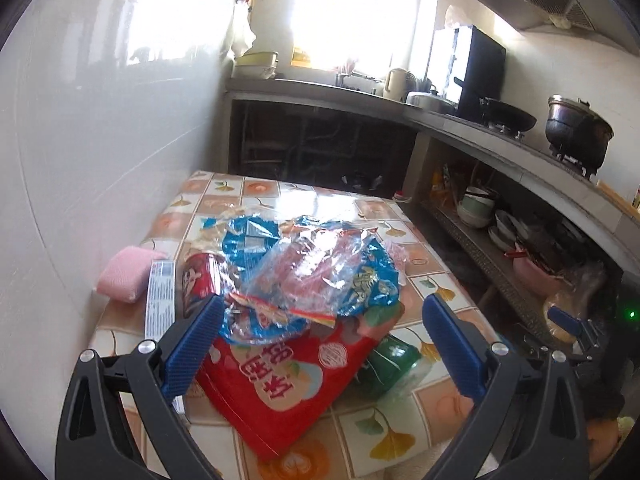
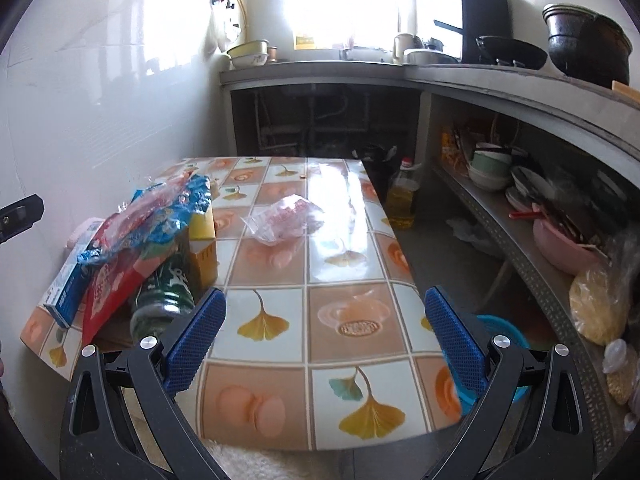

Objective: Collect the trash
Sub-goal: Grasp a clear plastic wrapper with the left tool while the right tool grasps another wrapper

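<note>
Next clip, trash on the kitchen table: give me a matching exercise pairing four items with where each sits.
Items:
1. red snack bag
2. pink sponge
3. crumpled clear wrapper
4. oil bottle

Places:
A. on the floor past the table's far corner
B. alone mid-table, apart from the pile
C. by the wall, at the pile's edge
D. under the blue and clear bags, between the open left gripper fingers

Pairs: 1-D, 2-C, 3-B, 4-A

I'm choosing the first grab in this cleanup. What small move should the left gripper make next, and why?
Probably ease the left gripper down and forward onto the clear crumpled bag. Its jaws are open and empty, and that bag lies topmost on the pile, over the blue wrapper and red packet.
</note>
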`<state>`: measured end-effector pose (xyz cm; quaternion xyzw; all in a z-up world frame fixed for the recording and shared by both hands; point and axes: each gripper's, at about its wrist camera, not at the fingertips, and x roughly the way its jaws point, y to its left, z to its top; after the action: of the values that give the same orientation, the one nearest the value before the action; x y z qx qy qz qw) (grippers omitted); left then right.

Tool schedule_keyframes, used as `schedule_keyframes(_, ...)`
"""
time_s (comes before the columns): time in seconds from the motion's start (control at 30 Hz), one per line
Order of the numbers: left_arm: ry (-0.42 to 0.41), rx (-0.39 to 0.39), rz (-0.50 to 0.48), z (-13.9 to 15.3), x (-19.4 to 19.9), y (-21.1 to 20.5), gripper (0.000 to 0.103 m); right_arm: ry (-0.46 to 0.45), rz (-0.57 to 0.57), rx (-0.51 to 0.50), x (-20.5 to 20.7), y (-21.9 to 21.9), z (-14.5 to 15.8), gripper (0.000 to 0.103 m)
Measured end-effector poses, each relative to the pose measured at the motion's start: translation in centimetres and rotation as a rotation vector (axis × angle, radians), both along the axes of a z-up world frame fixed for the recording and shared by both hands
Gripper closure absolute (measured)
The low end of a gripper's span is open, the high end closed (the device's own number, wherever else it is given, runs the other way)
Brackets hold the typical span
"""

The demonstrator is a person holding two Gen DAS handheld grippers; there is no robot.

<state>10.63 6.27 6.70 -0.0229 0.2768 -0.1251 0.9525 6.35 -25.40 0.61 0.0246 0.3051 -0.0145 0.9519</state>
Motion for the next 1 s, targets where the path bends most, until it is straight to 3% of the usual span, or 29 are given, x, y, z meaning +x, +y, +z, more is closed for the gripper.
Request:
schedule_keyframes(0.17,0.018,0.202,-0.025,0.0,4.0,-3.3,0.006,0.017,0.036,0.047,2.7,0.3,-1.0,0.008)
schedule_keyframes(0.33,0.025,0.383,-0.075,-2.3,7.4,-5.8,0.006,0.029,0.053,0.074,4.4,0.0,-1.9,0.008)
schedule_keyframes(0.5,0.007,0.631,-0.065,-5.6,8.3,-7.3,0.032,0.062,0.041,0.109,5.2,-0.8,-3.2,0.008)
schedule_keyframes(0.73,0.028,0.761,-0.055,-7.5,8.3,-7.7,0.056,0.086,0.031,0.131,5.3,-1.5,-3.8,0.008)
schedule_keyframes(0.8,0.015,0.799,-0.043,-7.6,8.1,-7.8,0.075,0.085,0.029,0.133,5.4,-1.7,-3.5,0.008)
schedule_keyframes(0.87,0.002,0.806,-0.042,-7.4,7.6,-7.7,0.087,0.082,0.031,0.14,5.4,-1.9,-3.2,0.008)
schedule_keyframes(1.0,-0.06,0.811,-0.022,-6.3,6.6,-7.5,0.094,0.086,0.059,0.176,6.0,-2.5,-2.3,0.008)
